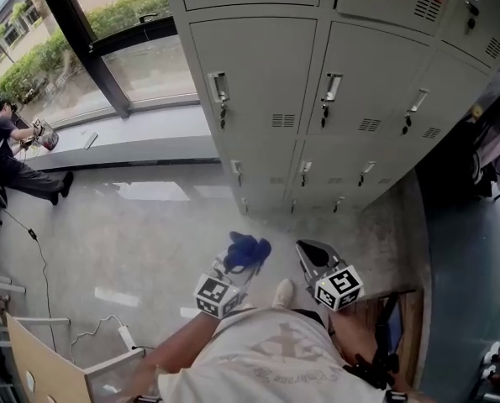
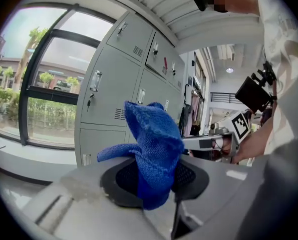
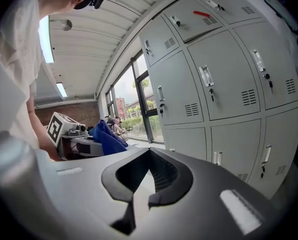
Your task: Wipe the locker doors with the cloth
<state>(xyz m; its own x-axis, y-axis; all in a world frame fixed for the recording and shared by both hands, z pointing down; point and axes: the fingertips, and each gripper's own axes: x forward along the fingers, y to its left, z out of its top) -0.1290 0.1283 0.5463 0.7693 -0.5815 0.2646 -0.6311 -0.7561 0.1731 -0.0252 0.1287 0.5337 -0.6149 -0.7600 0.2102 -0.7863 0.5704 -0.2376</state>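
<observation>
Left gripper (image 1: 243, 263) is clamping the cloth (image 1: 250, 248) by one bunched fold, lockers (image 1: 317, 116) well off at 12 o'clock, right gripper (image 1: 313, 257) hanging at its 3 o'clock, jaws together, empty; cloth looking soft, light and floppy, probably wiping better bunched.

A bank of grey steel lockers (image 1: 258, 82) stands on a pale, glossy concrete floor (image 1: 149, 225). To its left, a black-framed window (image 1: 153, 70) above a grey ledge (image 1: 140, 145) lets in daylight, with hedges outside. Overhead, 2 strip lights (image 3: 46, 39) glow on a white ribbed ceiling (image 3: 113, 34). A brick wall (image 3: 78, 113) closes the far end.
</observation>
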